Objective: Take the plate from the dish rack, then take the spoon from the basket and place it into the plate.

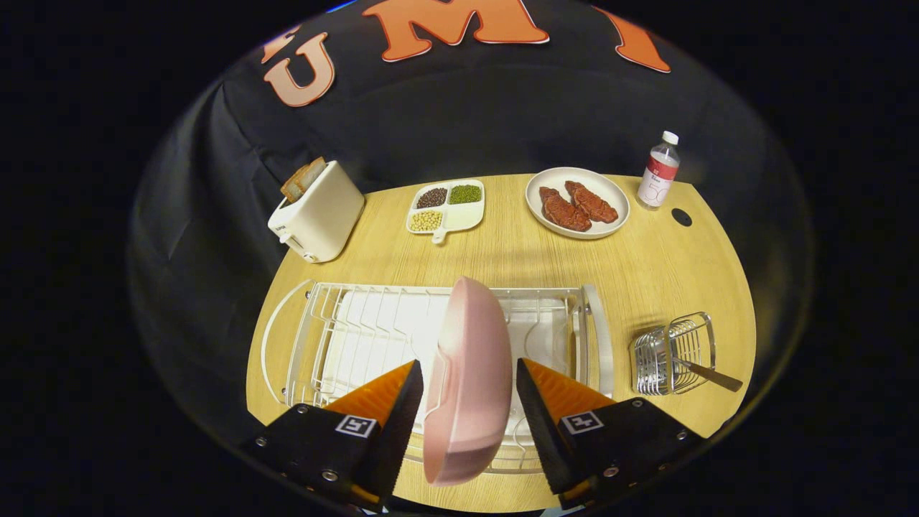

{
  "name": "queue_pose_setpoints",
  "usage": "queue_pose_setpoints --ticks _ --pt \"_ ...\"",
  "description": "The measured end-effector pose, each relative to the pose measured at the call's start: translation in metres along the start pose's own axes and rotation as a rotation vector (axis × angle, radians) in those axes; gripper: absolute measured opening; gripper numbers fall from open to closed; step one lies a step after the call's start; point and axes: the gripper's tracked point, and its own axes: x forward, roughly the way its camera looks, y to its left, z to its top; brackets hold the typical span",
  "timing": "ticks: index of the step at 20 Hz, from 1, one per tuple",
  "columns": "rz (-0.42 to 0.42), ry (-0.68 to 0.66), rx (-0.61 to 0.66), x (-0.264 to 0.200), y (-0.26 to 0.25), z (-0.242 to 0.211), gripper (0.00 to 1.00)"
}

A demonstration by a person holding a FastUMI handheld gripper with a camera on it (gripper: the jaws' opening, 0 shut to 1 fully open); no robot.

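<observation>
A pink plate (470,373) stands on edge in the white wire dish rack (344,330). My gripper (468,365) is open with one finger on each side of the plate and a thin gap showing at both. The plate's rim reaches beyond my fingertips. To the right of the rack sits a small wire basket (668,348). A spoon (711,375) lies in it, its dark handle poking out to the right.
At the table's far side are a white toaster (319,212) holding toast, a divided dish of beans (446,206), a white plate with two pieces of meat (578,202) and a water bottle (659,172). Bare wooden tabletop (646,273) lies between rack and far dishes.
</observation>
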Motion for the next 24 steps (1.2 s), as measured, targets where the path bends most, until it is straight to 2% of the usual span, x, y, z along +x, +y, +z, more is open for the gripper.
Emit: queue_pose_setpoints --ticks 3,4,5,6,9,14,18,21,24 --pt "-0.041 0.005 -0.006 0.006 -0.001 0.0 0.67" --pt "-0.054 0.004 -0.003 0.006 -0.002 0.0 0.55" --pt "-0.063 0.001 0.001 0.005 -0.002 0.001 0.51" --pt "-0.083 -0.005 0.003 0.003 -0.004 0.002 0.4" --pt "-0.151 -0.048 -0.036 -0.001 -0.011 0.015 0.36" --pt "-0.261 -0.146 -0.182 -0.025 -0.018 0.044 0.29" --pt "-0.196 -0.143 -0.163 -0.039 -0.009 0.041 0.26" --pt "-0.189 -0.187 -0.152 -0.06 -0.017 0.044 0.26" --pt "-0.133 -0.216 -0.109 -0.083 -0.02 0.035 0.26"
